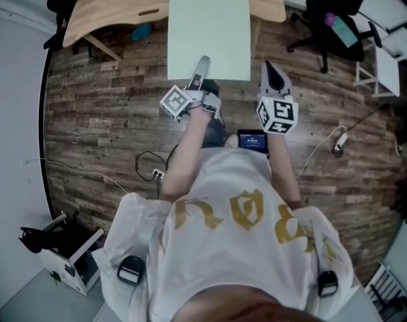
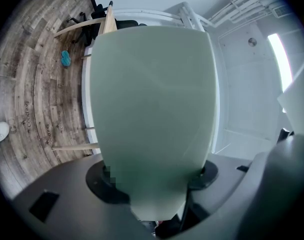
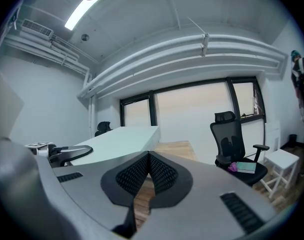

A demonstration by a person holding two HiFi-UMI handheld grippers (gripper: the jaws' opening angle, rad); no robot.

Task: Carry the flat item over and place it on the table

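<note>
My left claw [image 1: 202, 69] is pinching the board [image 1: 208, 25], its long axis pointing to 12 o'clock toward the table [image 1: 116, 9]; my right claw [image 1: 273, 76] is riding pressed together, empty.

The flat board [image 1: 208, 32] reaches out over the near edge of the worktop [image 1: 116, 9], with its near end clamped between the jaws of the left gripper [image 1: 201, 66]. The right gripper [image 1: 269, 69] is just right of the board (apart from it). An office chair [image 1: 334, 19] stands on the floor [image 1: 102, 113], right of the worktop.
</note>
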